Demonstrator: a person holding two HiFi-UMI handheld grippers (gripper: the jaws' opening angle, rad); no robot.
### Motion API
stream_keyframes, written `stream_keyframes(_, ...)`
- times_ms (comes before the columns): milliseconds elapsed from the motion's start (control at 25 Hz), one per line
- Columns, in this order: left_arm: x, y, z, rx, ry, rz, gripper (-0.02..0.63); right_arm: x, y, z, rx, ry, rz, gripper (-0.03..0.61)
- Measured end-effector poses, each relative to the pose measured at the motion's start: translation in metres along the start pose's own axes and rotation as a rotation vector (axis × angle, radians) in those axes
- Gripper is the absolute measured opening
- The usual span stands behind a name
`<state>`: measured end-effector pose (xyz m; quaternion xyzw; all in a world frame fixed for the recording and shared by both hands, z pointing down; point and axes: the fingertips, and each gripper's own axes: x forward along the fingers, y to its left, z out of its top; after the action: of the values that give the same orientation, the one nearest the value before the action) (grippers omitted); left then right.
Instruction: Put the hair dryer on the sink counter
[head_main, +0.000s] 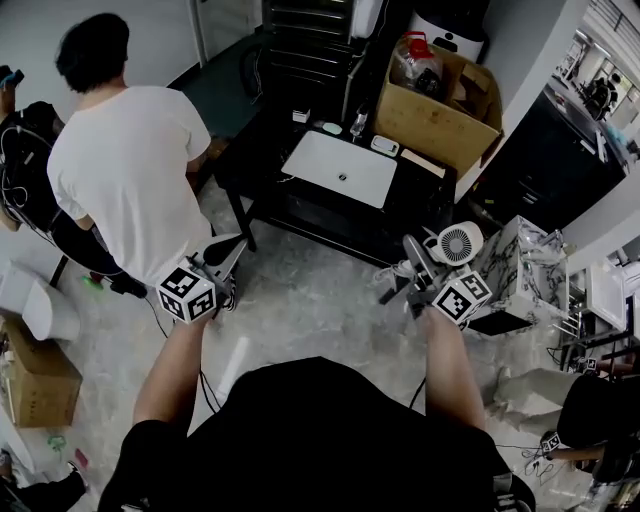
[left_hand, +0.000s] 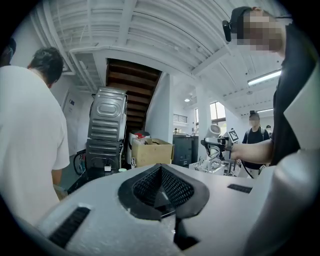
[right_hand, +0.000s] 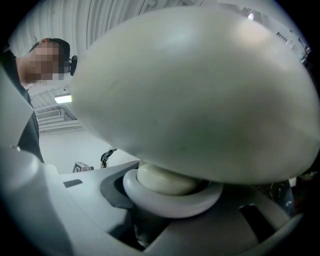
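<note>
Black bench (head_main: 262, 150) on a marbled floor (head_main: 300, 300)
A closed white laptop (head_main: 340, 168) lies mid-bench; a cardboard box (head_main: 440, 120) stands at the right end.

Black short-sleeved shirt (head_main: 330, 430), pale grey left tongs (head_main: 228, 250) and right tongs (head_main: 420, 262), black-and-white marker cubes (head_main: 187, 293)

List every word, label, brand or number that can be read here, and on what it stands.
No text can be read.
On the laptop: a small logo, too small to read.
Cubes on the left gripper and right gripper: black-and-white square markers, no letters.
On the hair dryer and the cardboard box: no print shows.
</note>
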<state>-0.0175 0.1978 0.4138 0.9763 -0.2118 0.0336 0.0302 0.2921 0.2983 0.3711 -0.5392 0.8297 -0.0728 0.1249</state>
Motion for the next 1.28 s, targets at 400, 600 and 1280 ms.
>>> stream_keyframes(400,0.0,-0.016,-0.003,0.006,0.0,0.015,0.014,-0.01,-0.006,0.002,0.011,-0.003,0.028,0.149)
stream_keyframes(600,-0.01,0.0,-0.005,-0.007,-0.006,0.051,0.014,-0.005,-0.004,0.003,0.008,0.008,0.034,0.149)
stream_keyframes(1280,0.024,0.1,-0.017,-0.018,-0.01,0.025,0.014,0.082,-0.028,-0.01,-0.017,0.038,-0.004,0.149)
